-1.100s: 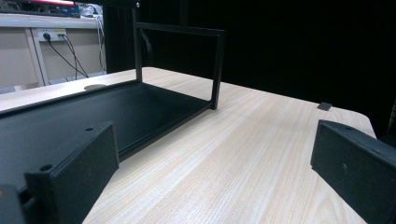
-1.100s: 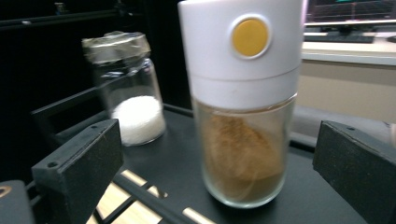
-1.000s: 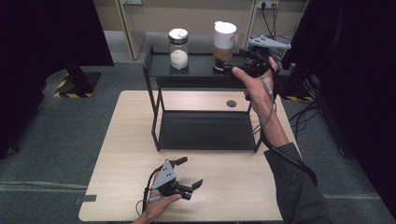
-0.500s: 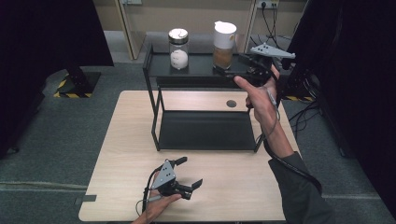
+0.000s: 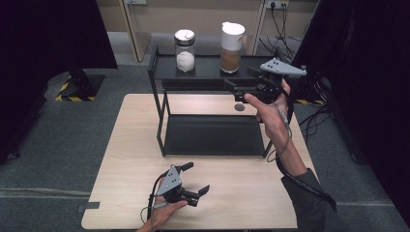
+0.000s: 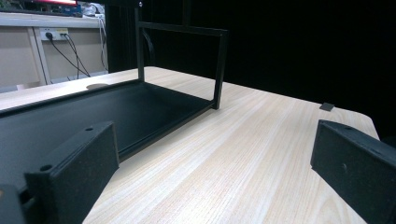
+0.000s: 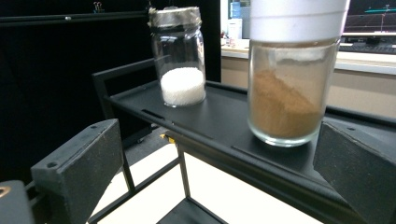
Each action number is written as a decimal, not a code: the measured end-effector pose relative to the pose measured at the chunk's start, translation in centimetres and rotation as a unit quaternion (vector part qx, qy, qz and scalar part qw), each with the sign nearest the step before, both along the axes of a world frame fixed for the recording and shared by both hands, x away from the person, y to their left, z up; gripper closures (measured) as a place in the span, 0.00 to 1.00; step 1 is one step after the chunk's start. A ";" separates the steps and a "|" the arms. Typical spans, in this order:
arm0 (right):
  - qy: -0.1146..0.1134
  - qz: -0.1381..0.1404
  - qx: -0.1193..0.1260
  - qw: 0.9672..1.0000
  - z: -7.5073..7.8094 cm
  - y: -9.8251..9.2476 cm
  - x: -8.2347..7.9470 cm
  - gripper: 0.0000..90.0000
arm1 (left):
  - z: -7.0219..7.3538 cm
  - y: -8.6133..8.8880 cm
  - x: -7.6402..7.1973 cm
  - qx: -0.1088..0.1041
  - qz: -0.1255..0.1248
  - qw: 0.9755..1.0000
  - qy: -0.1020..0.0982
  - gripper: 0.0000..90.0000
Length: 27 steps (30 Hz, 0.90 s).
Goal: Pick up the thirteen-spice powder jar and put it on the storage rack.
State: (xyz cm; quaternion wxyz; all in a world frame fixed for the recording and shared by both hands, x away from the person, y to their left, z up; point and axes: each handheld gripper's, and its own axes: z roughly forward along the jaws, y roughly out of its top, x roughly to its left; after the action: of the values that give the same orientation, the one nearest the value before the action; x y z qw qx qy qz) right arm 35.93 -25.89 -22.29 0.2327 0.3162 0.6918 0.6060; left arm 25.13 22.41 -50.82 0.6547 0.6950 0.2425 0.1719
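A black two-tier rack (image 5: 162,113) stands on the wooden table (image 5: 241,193). On its top shelf (image 7: 219,126) stand a glass jar of white granules with a metal lid (image 5: 184,50) (image 7: 180,60) and a white-lidded jar of brown powder (image 5: 232,46) (image 7: 289,93). My right gripper (image 5: 240,79) (image 7: 215,182) is held in the air just right of the brown jar, level with the top shelf. It is open and holds nothing. My left gripper (image 5: 196,178) (image 6: 210,177) rests open near the table's front edge, pointing at the rack's lower tray (image 6: 93,112).
A round grey grommet (image 5: 239,107) sits in the table behind the rack. The lower tray (image 5: 212,135) is bare. Cables (image 5: 314,104) trail off the table's right side. Dark curtains flank both sides.
My right gripper has pulled back to the right, away from the brown-powder jar, and dropped slightly. The jar stays on the shelf. The left gripper has not moved.
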 end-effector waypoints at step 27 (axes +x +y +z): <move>-0.007 0.042 0.016 0.999 -6.6 -1.8 -3.1 0.02 | 0.0 0.0 -0.1 -0.001 0.003 1.000 0.000 0.01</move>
State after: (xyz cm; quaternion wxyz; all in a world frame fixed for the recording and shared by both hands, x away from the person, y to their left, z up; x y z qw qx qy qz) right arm 32.88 -27.66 -28.92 0.2063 0.2864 0.6929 0.6287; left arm 25.06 22.42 -50.83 0.6547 0.6937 0.2446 0.1741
